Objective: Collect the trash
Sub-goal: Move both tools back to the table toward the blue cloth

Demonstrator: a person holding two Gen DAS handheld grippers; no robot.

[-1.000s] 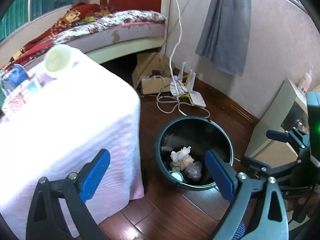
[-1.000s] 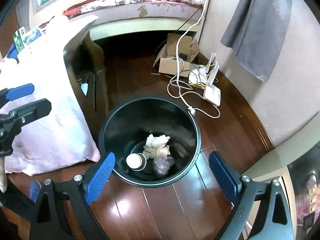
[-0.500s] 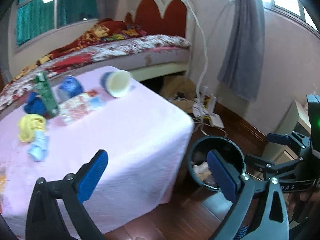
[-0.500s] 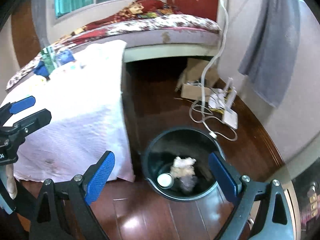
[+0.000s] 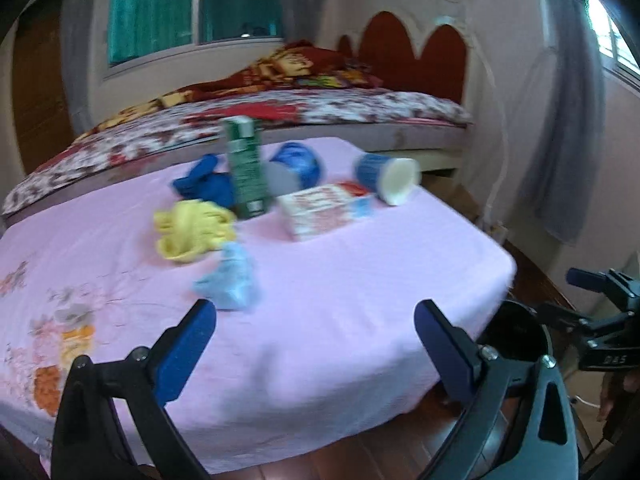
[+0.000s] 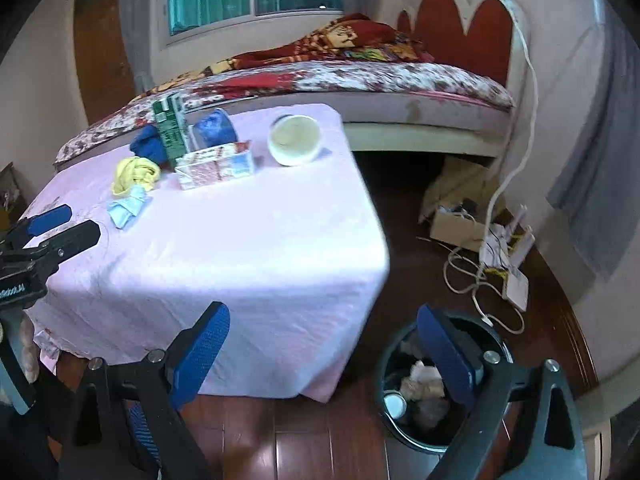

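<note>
Swung up from over the trash bin (image 6: 444, 380) toward the pink table (image 5: 320, 320); left gripper (image 5: 316, 344) and right gripper (image 6: 324, 344) both spread, empty. Beyond on that table: blurred light-blue wad (image 5: 232, 280), yellow cloth (image 5: 192, 232), green carton (image 5: 246, 168), tipped cup (image 6: 294, 140). Bin partly hidden beside the table.

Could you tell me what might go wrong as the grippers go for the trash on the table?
The upright green carton stands tight among the other items, so a reach there could topple it. The tipped cup lies near the table edge and may roll off. Both grippers are open and empty.
</note>
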